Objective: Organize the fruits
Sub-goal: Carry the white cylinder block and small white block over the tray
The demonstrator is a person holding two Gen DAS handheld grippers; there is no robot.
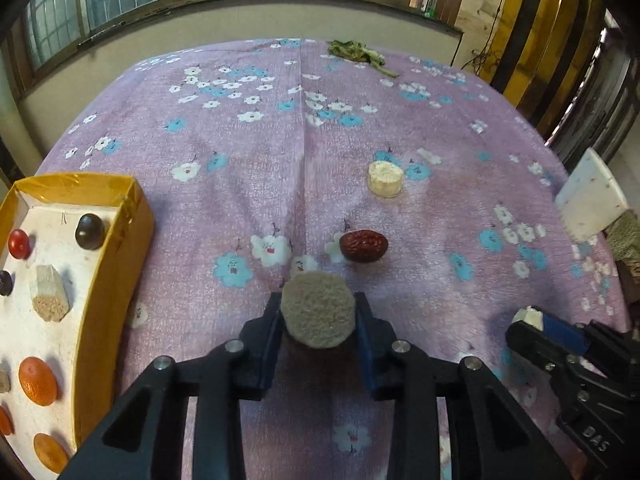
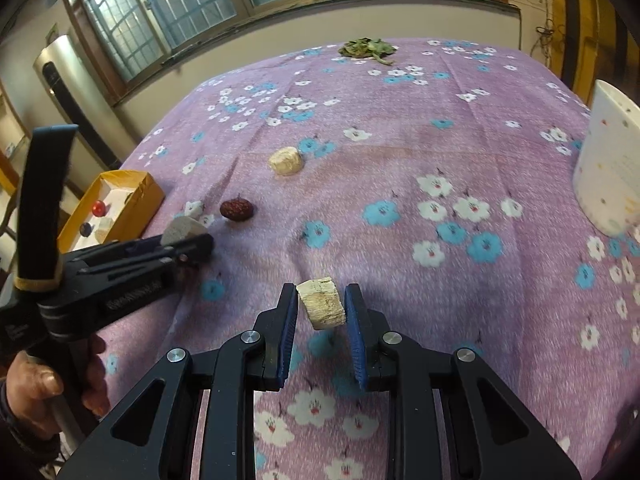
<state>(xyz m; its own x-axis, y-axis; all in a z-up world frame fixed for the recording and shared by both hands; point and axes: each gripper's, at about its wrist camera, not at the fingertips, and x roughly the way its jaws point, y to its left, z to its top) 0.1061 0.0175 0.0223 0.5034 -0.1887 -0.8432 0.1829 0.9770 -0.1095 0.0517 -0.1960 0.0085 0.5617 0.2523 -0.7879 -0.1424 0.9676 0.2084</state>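
Observation:
My left gripper (image 1: 318,310) is shut on a round beige slice (image 1: 318,310) held above the cloth; it also shows in the right wrist view (image 2: 182,232). My right gripper (image 2: 322,304) is shut on a pale cut chunk (image 2: 322,304); the left wrist view shows it at the lower right (image 1: 530,317). A red date (image 1: 363,245) lies just beyond the left gripper, also seen in the right wrist view (image 2: 236,209). A pale round slice (image 1: 385,179) lies farther back, also in the right wrist view (image 2: 285,161).
A yellow box (image 1: 112,248) at the left holds several fruits: orange pieces (image 1: 37,381), a dark one (image 1: 90,231), a red one (image 1: 19,244), a pale chunk (image 1: 49,293). A white cup (image 2: 610,168) stands at the right. Green leaves (image 1: 358,53) lie at the far edge.

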